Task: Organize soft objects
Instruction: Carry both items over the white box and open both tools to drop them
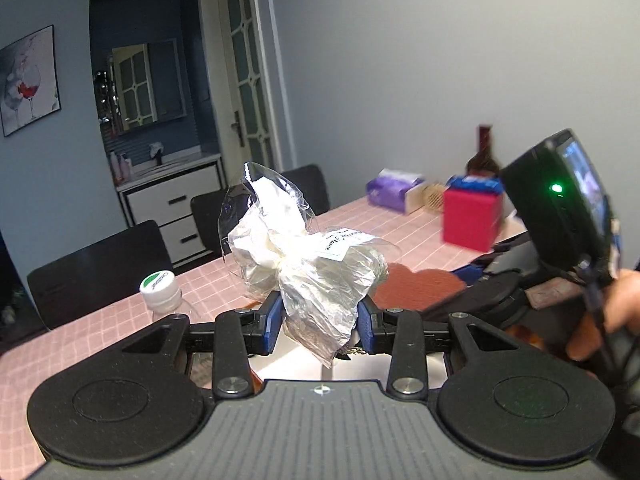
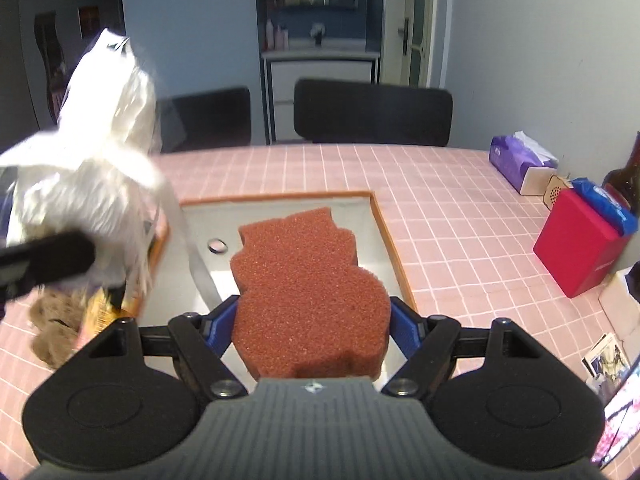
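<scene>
While the left gripper (image 1: 320, 322) pinches a crinkled plastic bag (image 1: 304, 256) and the right gripper (image 2: 311, 322) clamps a brown sponge (image 2: 304, 280), both seem mid-carry, needing release over the tray (image 2: 384, 224).

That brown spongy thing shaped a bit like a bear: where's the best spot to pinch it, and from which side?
Across its widest rounded end, coming from that end: the sponge has two bulging flanks there for the pads to press. The right claw grips it exactly so, its blue fingers on either flank, above the tray.
</scene>
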A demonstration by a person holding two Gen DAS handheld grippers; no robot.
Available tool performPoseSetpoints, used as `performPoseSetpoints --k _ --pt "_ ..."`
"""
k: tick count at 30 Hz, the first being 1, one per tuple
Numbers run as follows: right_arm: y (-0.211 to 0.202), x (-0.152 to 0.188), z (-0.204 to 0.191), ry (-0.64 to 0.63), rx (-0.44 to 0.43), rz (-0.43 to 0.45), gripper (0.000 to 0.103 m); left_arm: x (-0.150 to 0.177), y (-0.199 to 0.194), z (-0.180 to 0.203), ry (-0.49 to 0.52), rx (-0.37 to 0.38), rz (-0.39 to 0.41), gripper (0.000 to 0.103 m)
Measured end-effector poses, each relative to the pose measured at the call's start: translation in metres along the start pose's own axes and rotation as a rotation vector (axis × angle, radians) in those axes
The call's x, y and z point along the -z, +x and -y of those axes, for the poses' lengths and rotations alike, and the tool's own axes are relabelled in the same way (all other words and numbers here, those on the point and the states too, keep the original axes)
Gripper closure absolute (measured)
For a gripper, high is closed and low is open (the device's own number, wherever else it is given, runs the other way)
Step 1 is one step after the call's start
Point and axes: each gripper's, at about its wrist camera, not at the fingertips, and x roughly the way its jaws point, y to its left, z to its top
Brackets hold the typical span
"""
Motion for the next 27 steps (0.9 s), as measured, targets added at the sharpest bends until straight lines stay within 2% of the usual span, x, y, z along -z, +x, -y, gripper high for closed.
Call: performPoseSetpoints --k 3,6,7,12,16,20,23,25,27 --pt "0.019 -0.001 -0.004 -0.072 0.017 -0.019 0.027 -0.003 0.027 0.000 0.038 -0.036 -0.049 0.060" --pt "0.035 -0.002 -0.010 -0.139 0.014 -0.041 0.027 0.000 0.051 0.006 0.102 -0.052 -0.163 0.061" --pt "0.042 -0.001 -0.012 -0.173 0.037 -0.049 0.027 0.002 0.057 0.005 0.118 -0.062 -0.190 0.061" --pt "0.067 0.005 -0.018 -0.331 0.048 -0.063 0.027 0.015 0.085 -0.001 0.159 -0.025 -0.332 0.060" --pt "0.083 0.005 -0.020 -0.434 0.078 -0.091 0.028 0.024 0.100 0.004 0.233 -0.033 -0.399 0.060" --pt "0.096 -0.001 -0.010 -0.420 0.085 -0.105 0.028 0.034 0.113 0.008 0.266 -0.035 -0.453 0.058" --pt "0.100 -0.004 -0.002 -0.385 0.070 -0.105 0.026 0.037 0.123 0.009 0.292 -0.060 -0.466 0.052" --pt "0.096 -0.004 0.001 -0.361 0.062 -0.095 0.021 0.039 0.126 0.010 0.295 -0.075 -0.461 0.049" --pt "0.091 -0.004 -0.001 -0.345 0.045 -0.085 0.017 0.040 0.126 0.010 0.292 -0.078 -0.452 0.042"
